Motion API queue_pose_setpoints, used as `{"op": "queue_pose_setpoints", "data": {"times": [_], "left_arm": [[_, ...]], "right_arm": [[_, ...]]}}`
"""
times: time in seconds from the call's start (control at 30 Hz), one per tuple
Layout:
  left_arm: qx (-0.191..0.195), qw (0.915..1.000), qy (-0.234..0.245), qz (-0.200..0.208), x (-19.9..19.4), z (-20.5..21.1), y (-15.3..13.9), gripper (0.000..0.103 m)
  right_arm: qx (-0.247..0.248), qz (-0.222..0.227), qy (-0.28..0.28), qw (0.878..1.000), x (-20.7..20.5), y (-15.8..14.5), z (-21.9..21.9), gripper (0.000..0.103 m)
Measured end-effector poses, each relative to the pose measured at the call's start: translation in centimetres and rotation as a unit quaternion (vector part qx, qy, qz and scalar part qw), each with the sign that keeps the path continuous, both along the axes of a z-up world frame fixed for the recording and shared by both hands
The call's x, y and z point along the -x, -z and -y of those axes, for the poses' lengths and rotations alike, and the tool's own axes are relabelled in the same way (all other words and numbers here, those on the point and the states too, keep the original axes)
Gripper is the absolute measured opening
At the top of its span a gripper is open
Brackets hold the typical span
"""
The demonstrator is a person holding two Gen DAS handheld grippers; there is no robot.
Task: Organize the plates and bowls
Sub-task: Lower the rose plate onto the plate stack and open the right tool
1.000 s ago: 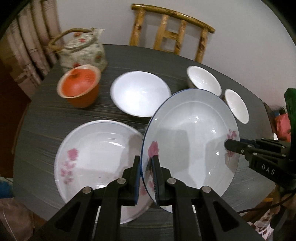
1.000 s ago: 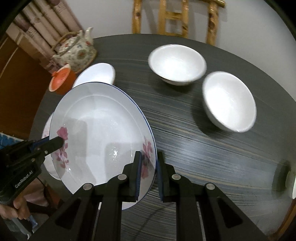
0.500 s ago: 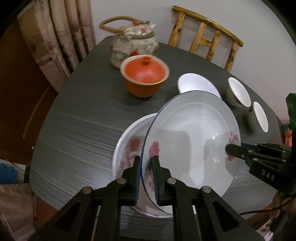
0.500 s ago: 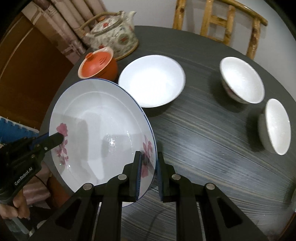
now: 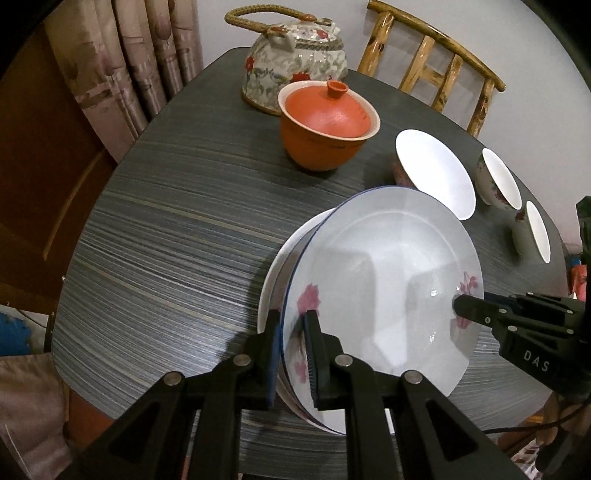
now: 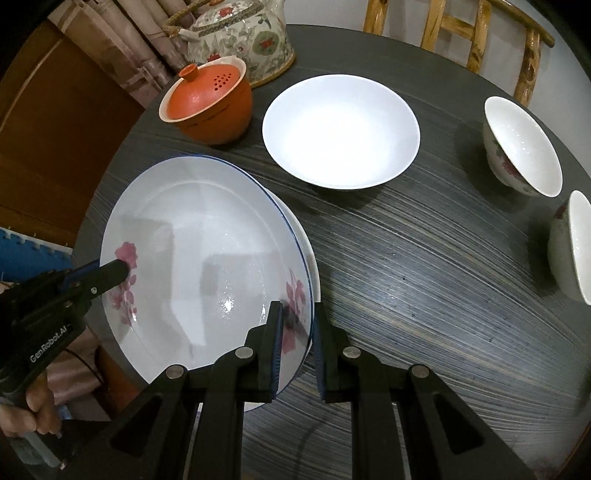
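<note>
A white plate with pink flowers and a blue rim (image 5: 384,280) (image 6: 199,266) is held by both grippers over a second flowered plate (image 5: 280,266) (image 6: 308,243), whose edge peeks out beneath it. My left gripper (image 5: 293,354) is shut on the top plate's near rim. My right gripper (image 6: 295,343) is shut on the opposite rim and also shows in the left wrist view (image 5: 458,304). A wide white bowl (image 6: 340,129) (image 5: 436,173) and two small flowered bowls (image 6: 521,144) (image 6: 572,243) stand on the dark table (image 6: 424,266).
An orange lidded cup (image 5: 327,125) (image 6: 207,103) and a floral teapot with a woven handle (image 5: 291,55) (image 6: 240,33) stand at the table's far left. A bamboo chair (image 5: 432,70) is behind the table. Curtains (image 5: 125,62) hang on the left.
Both grippers have carried the top plate leftward until it sits directly over the second plate, and lowered it close to that plate. The grip has not changed.
</note>
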State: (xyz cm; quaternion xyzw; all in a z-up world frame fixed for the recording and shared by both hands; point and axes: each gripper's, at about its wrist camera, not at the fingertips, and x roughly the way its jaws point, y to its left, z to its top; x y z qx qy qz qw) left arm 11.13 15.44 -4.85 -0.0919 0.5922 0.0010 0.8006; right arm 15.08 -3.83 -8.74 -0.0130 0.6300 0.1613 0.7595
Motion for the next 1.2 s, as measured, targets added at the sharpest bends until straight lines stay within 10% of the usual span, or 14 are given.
{"op": "queue_pose_setpoints", "data": {"times": [1.2], "left_arm": [[-0.006,0.9999,0.011,-0.001,-0.4,0.5,1.2,0.015]], "right_arm": [[0.043,0.022,-0.005,0.999,0.4,0.9,-1.6,0.029]]}}
